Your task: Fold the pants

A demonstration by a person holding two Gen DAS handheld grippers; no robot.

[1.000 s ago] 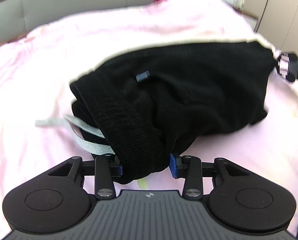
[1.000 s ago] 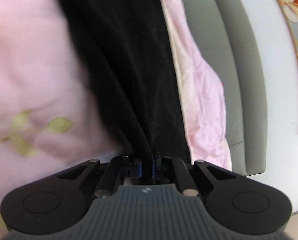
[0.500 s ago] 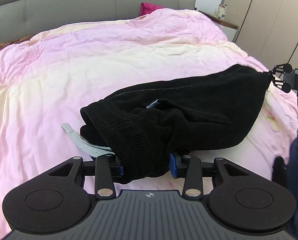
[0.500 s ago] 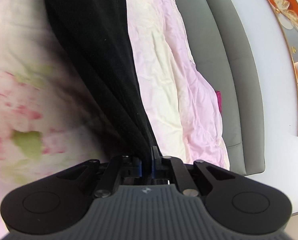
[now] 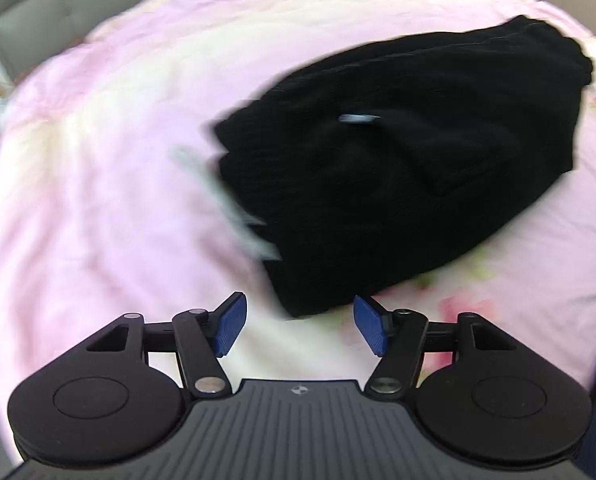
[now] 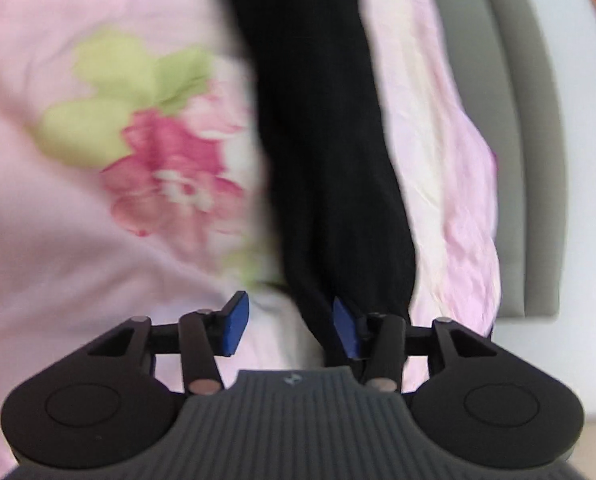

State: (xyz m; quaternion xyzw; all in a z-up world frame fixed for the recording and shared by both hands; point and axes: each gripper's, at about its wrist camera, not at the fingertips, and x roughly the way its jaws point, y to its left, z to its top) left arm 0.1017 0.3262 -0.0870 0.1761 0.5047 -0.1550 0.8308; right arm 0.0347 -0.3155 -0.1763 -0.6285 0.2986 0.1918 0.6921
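Wide bed under a pink quilt [image 5: 97,184], paler cream toward the far side, printed with pink flowers [image 6: 169,176] and green leaves on the near right. Grey padded headboard [image 5: 29,28] at far left, seen again as grey upholstered panels [image 6: 510,120] in the right wrist view. White wall [image 6: 590,200] beyond it. Bright, even daylight, both views blurred

The pants [image 5: 398,184] were solid black, with a light grey drawstring [image 5: 233,204] at their left edge and a small grey tag [image 5: 356,119] on top. Around the pants, the quilt [image 5: 109,128] was pale pink and cream, printed with a deep pink flower [image 6: 169,172] and yellow-green leaves [image 6: 129,88]. The headboard [image 6: 510,128] beyond the pants was grey. Both grippers were black with blue pads [image 5: 229,325].
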